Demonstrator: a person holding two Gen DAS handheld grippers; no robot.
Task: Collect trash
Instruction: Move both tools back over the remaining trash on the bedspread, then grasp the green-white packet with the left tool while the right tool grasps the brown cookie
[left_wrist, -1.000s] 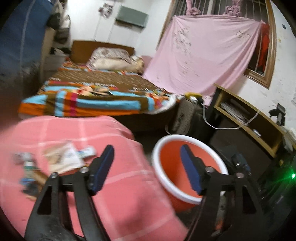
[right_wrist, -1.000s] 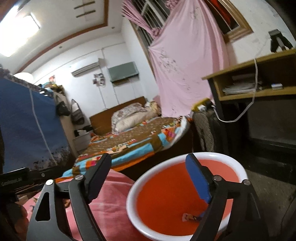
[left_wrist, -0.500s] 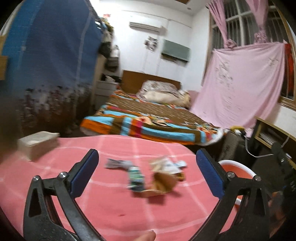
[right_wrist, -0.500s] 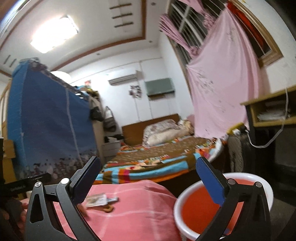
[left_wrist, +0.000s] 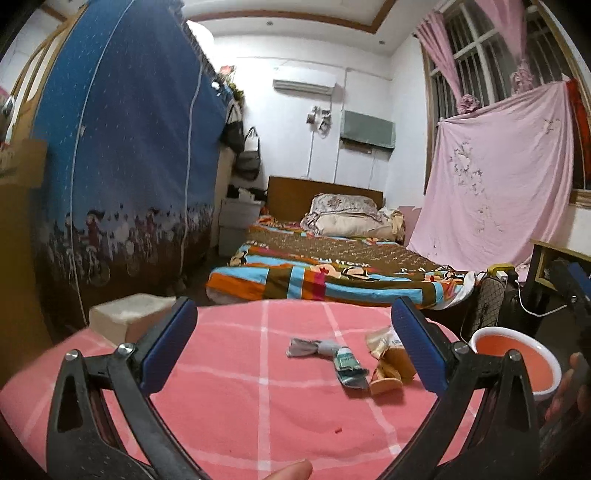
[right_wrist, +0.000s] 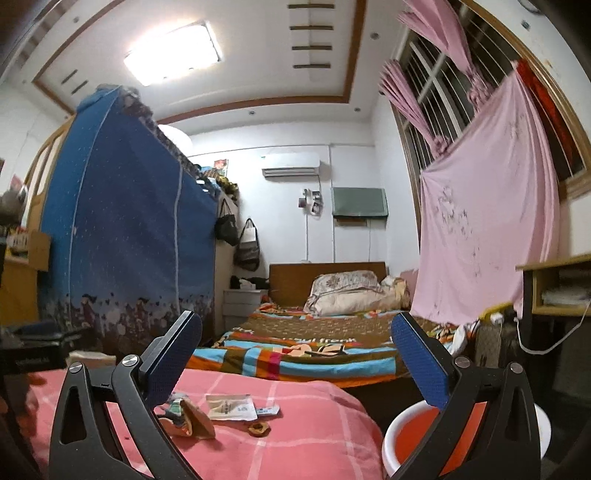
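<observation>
Both hand-held grippers (left_wrist: 291, 343) (right_wrist: 295, 354) gape empty over wrappers (left_wrist: 347, 363), seemingly untouched.

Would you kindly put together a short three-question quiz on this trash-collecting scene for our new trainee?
1. True or false: the left gripper is shut on a wrapper.
2. Where does the orange basin stand relative to the pink checked cloth: A) on it, B) beside its right edge, C) behind it on the bed?
3. Fill in: the grey wrapper, green packet and brown wrapper lie on the ____.

Key: 1 false, both grippers are open and empty; 2 B; 3 cloth.
</observation>
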